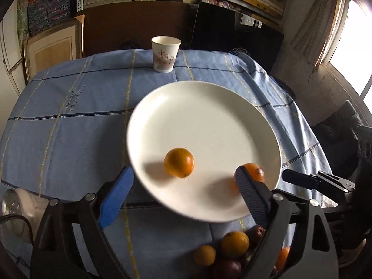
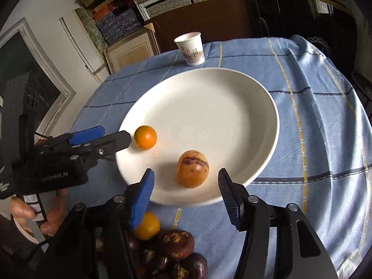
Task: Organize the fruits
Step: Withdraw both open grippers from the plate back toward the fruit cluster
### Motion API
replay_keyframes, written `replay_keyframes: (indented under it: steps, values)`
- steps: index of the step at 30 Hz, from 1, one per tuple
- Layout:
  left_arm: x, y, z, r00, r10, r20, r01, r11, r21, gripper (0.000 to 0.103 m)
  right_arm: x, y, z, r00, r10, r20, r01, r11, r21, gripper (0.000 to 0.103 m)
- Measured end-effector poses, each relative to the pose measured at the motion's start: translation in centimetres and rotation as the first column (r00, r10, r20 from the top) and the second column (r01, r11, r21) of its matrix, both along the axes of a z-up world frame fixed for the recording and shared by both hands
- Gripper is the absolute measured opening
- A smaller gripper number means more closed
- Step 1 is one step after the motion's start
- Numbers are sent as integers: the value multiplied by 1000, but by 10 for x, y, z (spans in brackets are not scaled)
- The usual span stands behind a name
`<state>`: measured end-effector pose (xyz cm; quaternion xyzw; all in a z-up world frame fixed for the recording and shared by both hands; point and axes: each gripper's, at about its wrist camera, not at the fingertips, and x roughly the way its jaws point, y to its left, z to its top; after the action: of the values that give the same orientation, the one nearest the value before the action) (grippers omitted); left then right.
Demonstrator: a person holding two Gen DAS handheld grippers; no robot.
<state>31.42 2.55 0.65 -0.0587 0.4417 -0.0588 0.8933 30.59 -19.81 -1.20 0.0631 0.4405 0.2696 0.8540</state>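
White plate point(image 2: 232, 88) on blue cloth point(image 2: 313, 139): small orange point(image 2: 145, 137) at 9 o'clock, bigger streaked fruit point(image 2: 192, 172) at 6. Left tongs point(image 1: 183, 193) and right tongs point(image 2: 186, 193) both apart, holding nothing.

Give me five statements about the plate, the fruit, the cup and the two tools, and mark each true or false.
1. Two fruits lie on the plate. True: a small orange and a larger streaked fruit.
2. The cup lies on its side. False: it stands upright beyond the plate.
3. The right tool grips the streaked fruit. False: its jaws stand open, clear of it.
4. More fruit lies on the cloth near the plate's near rim. True: the pile.
5. The left tool holds an orange. False: it is open and holds nothing.
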Motion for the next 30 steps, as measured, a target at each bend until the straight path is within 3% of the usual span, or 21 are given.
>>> replay_keyframes:
  steps: [5, 9, 13, 15, 20, 25, 30]
  values:
    - [-75, 19, 17, 996, -6, 86, 5, 1000, 5, 98, -81, -42, 11, 994, -8, 111, 2, 998, 59, 77]
    - [-144, 34, 16, 975, 19, 222, -37, 996, 76, 98, -141, -67, -7, 977, -47, 208, 36, 998, 60, 83]
    - [-186, 46, 1, 960, 40, 277, -65, 995, 82, 98, -175, -85, -25, 970, -92, 223, 82, 995, 56, 84]
    - [-200, 49, -9, 958, 37, 286, -60, 996, 72, 98, -180, -83, -31, 977, -103, 189, 104, 995, 3, 84]
    - [-211, 51, -22, 961, 71, 268, -98, 991, 92, 98, -187, -69, -46, 979, -59, 197, 95, 980, -178, 84]
    - [-219, 50, -32, 961, 99, 257, -141, 978, 150, 98, -184, -74, -52, 983, -67, 172, 95, 982, -165, 84]
    - [-223, 59, -33, 960, 127, 249, -159, 981, 112, 98, -186, -67, -51, 983, -21, 183, 62, 974, -217, 78]
